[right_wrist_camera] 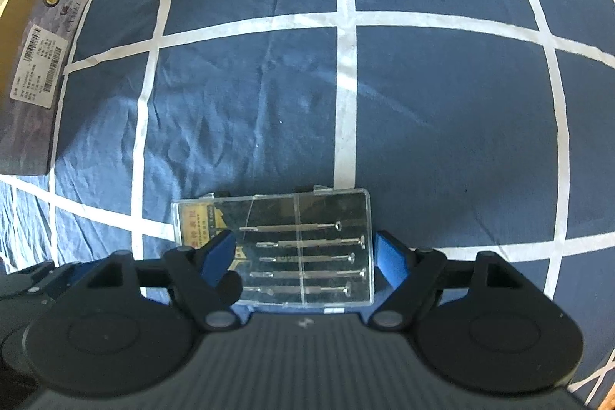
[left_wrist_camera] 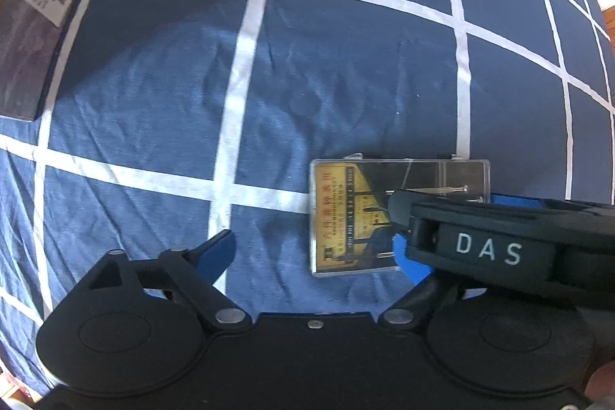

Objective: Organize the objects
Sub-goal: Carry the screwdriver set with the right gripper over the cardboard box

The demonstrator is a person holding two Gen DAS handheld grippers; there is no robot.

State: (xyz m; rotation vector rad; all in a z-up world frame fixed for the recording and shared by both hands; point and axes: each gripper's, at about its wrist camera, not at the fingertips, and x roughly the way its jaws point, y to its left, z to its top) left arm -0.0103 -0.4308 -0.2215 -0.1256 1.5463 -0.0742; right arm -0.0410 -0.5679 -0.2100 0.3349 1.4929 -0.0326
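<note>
Between right claw (right_wrist_camera: 303,252) fingers: clear plastic screwdriver case (right_wrist_camera: 284,248) flat on bed, straddled, not clamped; light, stiff, slippery, grip short edges; left claw (left_wrist_camera: 313,252) open, empty

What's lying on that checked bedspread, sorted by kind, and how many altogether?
Clear plastic case of small metal screwdrivers: 1
Screwdrivers visible inside it: 5
Dark grey flat box with a white barcode label: 1
Total on the navy bedspread with white grid lines: 2 items, the screwdrivers counted with their case.
</note>
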